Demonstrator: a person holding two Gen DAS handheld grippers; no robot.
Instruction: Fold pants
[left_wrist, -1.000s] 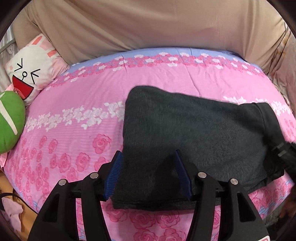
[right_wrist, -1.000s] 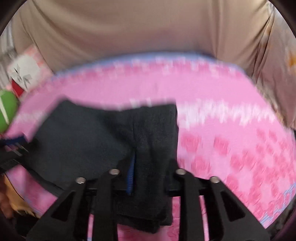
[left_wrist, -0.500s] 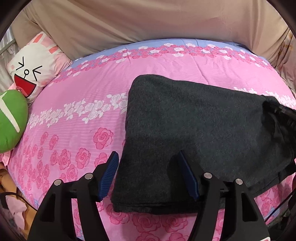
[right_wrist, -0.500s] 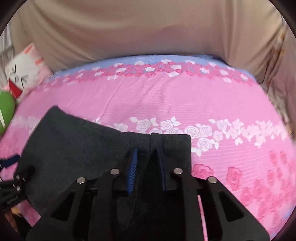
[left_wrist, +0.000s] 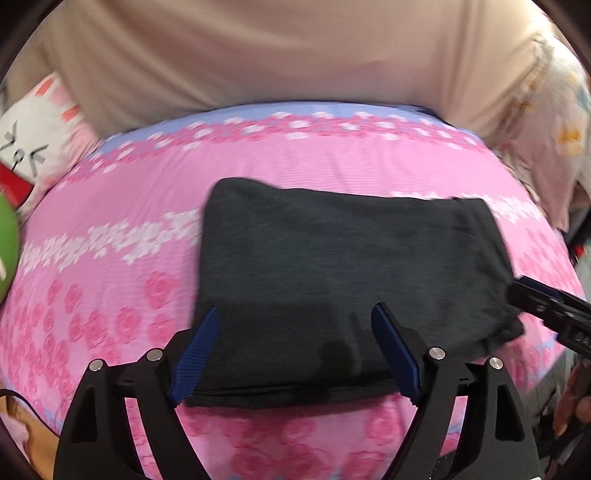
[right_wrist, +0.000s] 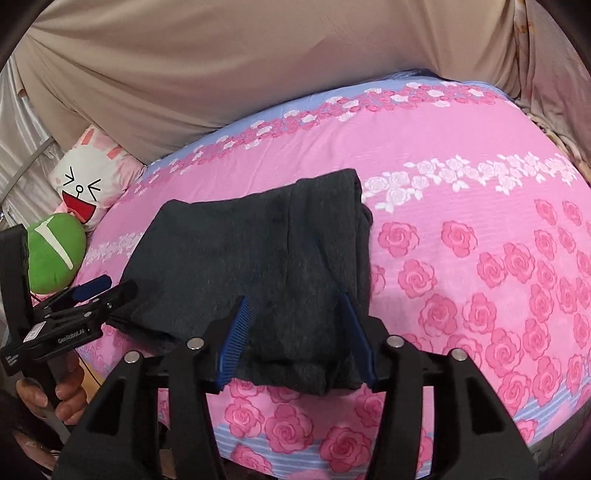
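Dark grey pants (left_wrist: 351, 266) lie folded into a rectangle on the pink rose-print bed sheet (left_wrist: 122, 295). My left gripper (left_wrist: 297, 326) hovers over their near left edge, its jaws wide and still opening; the blue pads straddle the cloth without pinching it. In the right wrist view the pants (right_wrist: 258, 254) show a doubled strip along their right side. My right gripper (right_wrist: 295, 319) sits above the near right edge with its jaws opening, and the cloth lies loose under them. The left gripper (right_wrist: 85, 299) shows at the far left, held by a hand (right_wrist: 62, 398).
A white rabbit-face pillow (right_wrist: 92, 184) and a green plush (right_wrist: 55, 254) sit at the bed's left end. Beige cloth (right_wrist: 221, 66) hangs behind the bed. The bed's near edge runs just below both grippers. Bare sheet (right_wrist: 480, 258) spreads to the right of the pants.
The right gripper's jaws, pinched on the pants' edge half a second ago, have spread and let the cloth go. The left jaws have widened. The pants now lie flat.
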